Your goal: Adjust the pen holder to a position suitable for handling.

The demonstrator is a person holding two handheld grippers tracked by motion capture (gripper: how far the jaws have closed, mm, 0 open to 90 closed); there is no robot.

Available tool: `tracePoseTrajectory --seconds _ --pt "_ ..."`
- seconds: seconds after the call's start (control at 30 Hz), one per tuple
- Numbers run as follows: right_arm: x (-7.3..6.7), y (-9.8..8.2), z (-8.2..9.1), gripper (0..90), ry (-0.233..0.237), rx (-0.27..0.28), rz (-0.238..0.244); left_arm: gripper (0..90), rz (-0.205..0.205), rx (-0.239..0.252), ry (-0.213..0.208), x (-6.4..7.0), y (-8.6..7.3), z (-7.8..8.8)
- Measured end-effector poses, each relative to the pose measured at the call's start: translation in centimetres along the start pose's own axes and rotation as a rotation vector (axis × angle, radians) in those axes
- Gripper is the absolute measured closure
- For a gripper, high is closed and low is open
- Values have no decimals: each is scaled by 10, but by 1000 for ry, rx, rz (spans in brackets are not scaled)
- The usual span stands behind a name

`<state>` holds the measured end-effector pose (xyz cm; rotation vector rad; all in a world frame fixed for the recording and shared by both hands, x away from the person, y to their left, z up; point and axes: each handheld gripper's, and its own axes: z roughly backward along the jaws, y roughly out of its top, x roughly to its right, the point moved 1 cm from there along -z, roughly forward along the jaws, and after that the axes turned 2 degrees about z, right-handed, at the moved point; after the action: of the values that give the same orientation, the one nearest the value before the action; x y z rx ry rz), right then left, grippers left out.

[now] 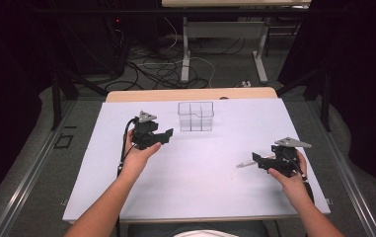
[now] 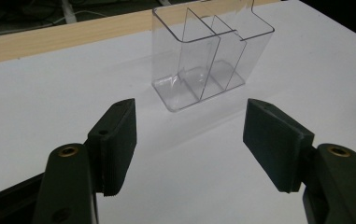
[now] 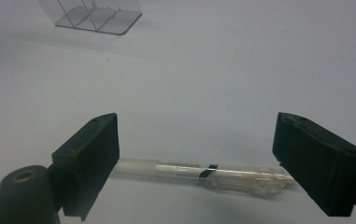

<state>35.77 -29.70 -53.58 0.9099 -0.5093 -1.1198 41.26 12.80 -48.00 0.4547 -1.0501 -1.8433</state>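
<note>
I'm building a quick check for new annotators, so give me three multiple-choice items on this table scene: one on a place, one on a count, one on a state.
1. Where does the clear pen lie?
A. inside the clear organizer
B. on the white table between the right gripper's jaws
C. between the left gripper's jaws

2. How many compartments does the clear organizer have?
A. one
B. three
C. six

3. How do the left gripper's jaws stand?
A. open with nothing between them
B. clamped on the organizer
C. clamped on the pen

Answers:
1 B: the right gripper view shows the pen flat on the table between the right gripper's open jaws.
2 B: two dividers split it into three.
3 A: bare table shows between them, the organizer farther off.
</note>
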Motion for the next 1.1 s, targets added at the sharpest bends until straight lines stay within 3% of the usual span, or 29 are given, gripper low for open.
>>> tracePoseTrajectory --seconds 0.23,0.37,0.53,0.63,0.77,0.9,1.1 --pt "0 -1 0 144 -1 -4 4 344 53 -14 -24 -9 -18 17" --pt "0 -1 1 144 -3 -3 3 220 56 -12 -9 -16 -25 27" --pt "-1 -1 0 144 2 -4 3 137 86 33 12 -22 -30 39" --pt "-1 -1 0 144 3 -5 18 0 90 46 24 -25 -34 45" --pt "-2 -1 -1 144 3 -13 13 2 83 60 59 -30 -41 53" --pt "-2 -1 -1 144 5 -17 13 2 103 66 75 -37 -47 59" --pt "-3 -1 -4 144 9 -27 22 2 120 58 66 -45 -56 63"
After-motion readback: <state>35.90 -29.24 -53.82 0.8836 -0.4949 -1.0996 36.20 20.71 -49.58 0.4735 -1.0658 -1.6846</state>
